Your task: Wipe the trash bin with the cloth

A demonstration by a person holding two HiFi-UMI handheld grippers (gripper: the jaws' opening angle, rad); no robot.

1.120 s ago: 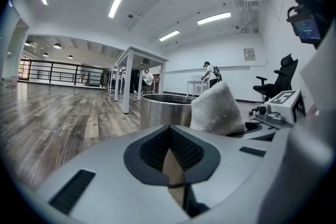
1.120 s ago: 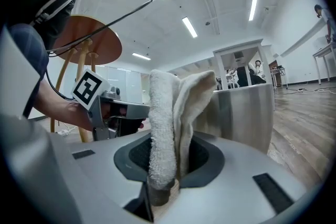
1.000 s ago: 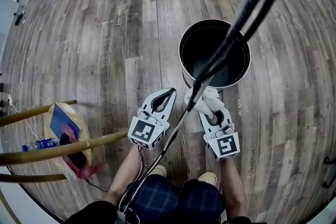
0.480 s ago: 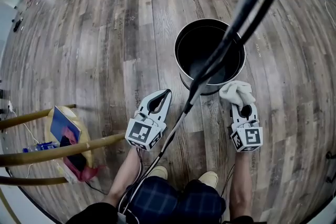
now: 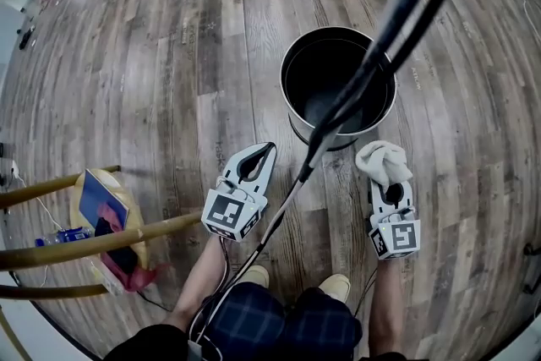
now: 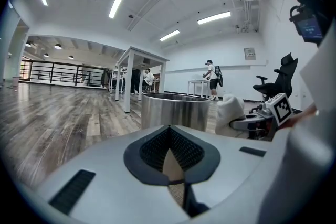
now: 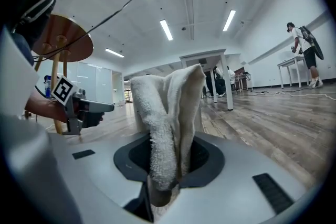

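The round metal trash bin (image 5: pixel 338 84) stands on the wood floor, dark inside; its steel wall (image 6: pixel 176 110) shows in the left gripper view. My right gripper (image 5: pixel 388 179) is shut on a white cloth (image 5: pixel 381 161), held just off the bin's near right side and not touching it. That cloth (image 7: pixel 168 128) fills the right gripper view and hides the bin there. My left gripper (image 5: pixel 262 153) is shut and empty, low and left of the bin, tips pointing toward it.
A thick black cable (image 5: pixel 372 72) hangs from my head across the bin. Wooden stool legs (image 5: pixel 93 241) and a bag (image 5: pixel 110 220) with a bottle sit at the left. My shoes (image 5: pixel 292 281) are below. A white table (image 6: pixel 134 73) and people stand far off.
My right gripper carried the cloth from the bin's near front edge out to its right side, then drew back slightly. The left gripper has hardly moved.
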